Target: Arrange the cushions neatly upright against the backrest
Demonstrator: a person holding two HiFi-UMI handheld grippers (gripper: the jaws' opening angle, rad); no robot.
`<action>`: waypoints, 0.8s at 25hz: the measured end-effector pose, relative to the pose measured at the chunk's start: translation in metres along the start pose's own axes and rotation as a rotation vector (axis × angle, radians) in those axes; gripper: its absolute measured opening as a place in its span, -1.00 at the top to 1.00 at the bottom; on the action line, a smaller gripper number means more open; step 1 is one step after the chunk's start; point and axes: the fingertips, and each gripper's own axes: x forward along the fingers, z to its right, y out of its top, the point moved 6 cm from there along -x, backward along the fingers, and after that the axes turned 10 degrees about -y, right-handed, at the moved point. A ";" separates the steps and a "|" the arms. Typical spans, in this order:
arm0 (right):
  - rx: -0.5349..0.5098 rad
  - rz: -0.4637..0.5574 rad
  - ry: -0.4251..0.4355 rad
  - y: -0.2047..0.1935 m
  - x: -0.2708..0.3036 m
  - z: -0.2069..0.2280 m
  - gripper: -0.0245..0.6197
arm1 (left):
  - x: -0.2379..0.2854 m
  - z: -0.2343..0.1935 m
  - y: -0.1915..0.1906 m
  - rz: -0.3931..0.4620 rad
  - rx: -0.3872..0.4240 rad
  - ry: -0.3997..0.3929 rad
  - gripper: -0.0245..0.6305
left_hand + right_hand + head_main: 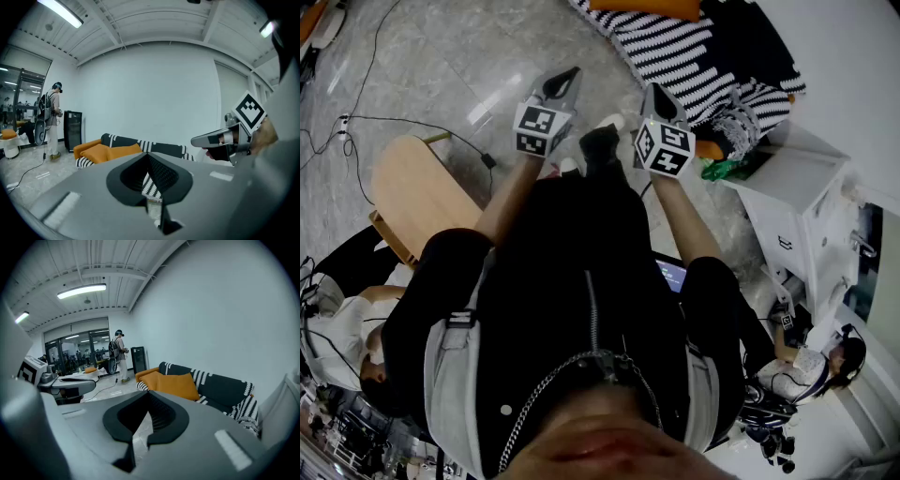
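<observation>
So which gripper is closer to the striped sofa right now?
Right. The right gripper hangs just short of the striped sofa; the left gripper is farther out over the floor.

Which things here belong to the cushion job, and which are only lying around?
For the job:
orange cushion
striped sofa
left gripper, shut and empty
right gripper, shut and empty

Just lying about:
wooden chair
white cabinet
black cabinet

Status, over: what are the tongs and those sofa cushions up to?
Left tongs shut, empty; right tongs shut, empty. Orange cushion on sofa, untouched. Nothing seen blocking.
</observation>
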 end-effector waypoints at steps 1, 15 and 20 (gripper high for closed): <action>-0.002 -0.004 0.006 -0.001 0.000 -0.001 0.92 | -0.001 0.001 -0.002 -0.001 -0.002 0.002 0.89; -0.023 -0.008 0.032 0.008 0.020 -0.006 0.92 | 0.010 -0.010 0.002 -0.011 -0.001 -0.001 0.89; -0.034 -0.022 0.034 0.012 0.034 0.003 0.92 | 0.029 -0.016 0.002 -0.017 -0.013 -0.011 0.89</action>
